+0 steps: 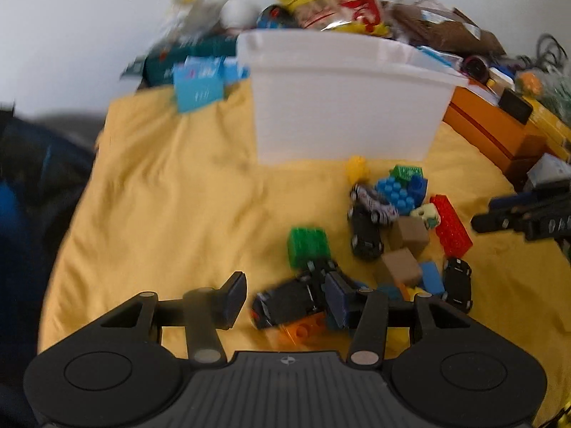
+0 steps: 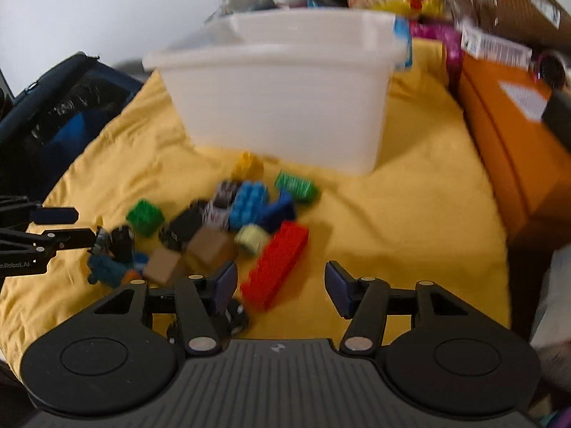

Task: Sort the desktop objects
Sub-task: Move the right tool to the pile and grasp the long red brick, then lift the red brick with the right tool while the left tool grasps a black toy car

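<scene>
The left hand-held gripper (image 1: 285, 296) hangs spread over a black toy car (image 1: 285, 305) at the near edge of a heap of bricks and cars on the yellow cloth (image 1: 160, 196), before the white bin (image 1: 342, 107). The right hand-held gripper (image 2: 282, 285), also spread and empty, faces a long red brick (image 2: 276, 262). The car looks light, hard and prone to roll; gripping across its flanks seems safest.

A jumbled heap of bricks and toy cars lies on the yellow cloth before the upright white bin (image 2: 282, 107): long red brick (image 2: 276, 265), blue brick (image 2: 249, 205), green brick (image 1: 308, 246), brown cubes, black cars.
</scene>
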The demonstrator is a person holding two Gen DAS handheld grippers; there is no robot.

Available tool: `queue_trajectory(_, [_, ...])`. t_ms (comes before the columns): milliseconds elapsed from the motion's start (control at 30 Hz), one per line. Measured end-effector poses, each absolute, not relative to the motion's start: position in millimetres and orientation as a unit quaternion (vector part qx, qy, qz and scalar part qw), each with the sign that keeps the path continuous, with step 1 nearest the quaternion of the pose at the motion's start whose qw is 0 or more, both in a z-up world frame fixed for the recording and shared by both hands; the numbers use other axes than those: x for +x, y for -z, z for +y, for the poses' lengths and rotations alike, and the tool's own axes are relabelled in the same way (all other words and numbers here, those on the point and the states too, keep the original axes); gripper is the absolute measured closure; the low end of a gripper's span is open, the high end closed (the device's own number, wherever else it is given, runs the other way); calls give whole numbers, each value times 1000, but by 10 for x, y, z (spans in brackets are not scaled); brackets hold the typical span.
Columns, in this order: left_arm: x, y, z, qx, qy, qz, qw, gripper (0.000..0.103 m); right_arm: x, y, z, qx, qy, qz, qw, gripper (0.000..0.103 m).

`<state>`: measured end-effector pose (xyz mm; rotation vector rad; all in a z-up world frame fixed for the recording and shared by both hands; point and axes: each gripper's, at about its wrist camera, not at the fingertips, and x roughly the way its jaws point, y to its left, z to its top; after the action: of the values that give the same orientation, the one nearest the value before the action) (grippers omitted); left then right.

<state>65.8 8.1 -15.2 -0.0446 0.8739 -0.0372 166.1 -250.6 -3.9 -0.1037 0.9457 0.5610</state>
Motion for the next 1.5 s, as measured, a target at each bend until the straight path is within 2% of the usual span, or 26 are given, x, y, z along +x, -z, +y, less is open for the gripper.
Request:
queue_trajectory(133, [679, 242, 110, -70, 9, 429, 900, 47, 1659, 106, -2437, -47, -264, 451, 851, 42])
queue_trajectory(233, [700, 274, 80, -70, 2, 434, 898, 46, 1636, 149, -2441, -47, -256, 453, 852, 40])
queue_trajectory(667, [809, 475, 204, -119, -26, 452, 884, 36, 1716, 296, -2381, -47, -252, 457, 852, 39])
queue_trajectory(867, [824, 482, 213, -120, -24, 451, 884, 38, 1759, 367, -2322, -53, -248, 457, 852, 47])
queue_trajectory(933, [801, 464, 194, -111, -21, 449, 886, 40, 1782, 406, -2305, -54, -257, 463, 847, 63])
queue_trajectory(1100, [754, 495, 171, -96, -15, 453, 886, 39, 1753, 359, -2337, -53, -265, 450, 851, 77])
queue_trajectory(1167, [743, 488, 189, -97, -7, 451, 887, 49, 1709, 310, -2377, -54, -270, 441, 854, 78])
queue_trajectory(1200, [739, 481, 198, -100, 0, 449, 888, 59, 1688, 292, -2399, -55, -273, 438, 855, 78])
queue_trajectory(1233, [735, 475, 207, -101, 3, 448, 888, 62, 1674, 283, -2420, -56, -274, 437, 855, 78])
queue_trajectory(1333, [735, 482, 250, -106, 1, 447, 888, 62, 1654, 283, -2477, -59, -266, 436, 858, 78])
queue_trajectory(1500, [783, 441, 202, -68, -1, 428, 901, 54, 1686, 330, -2515, -54, -260, 451, 852, 75])
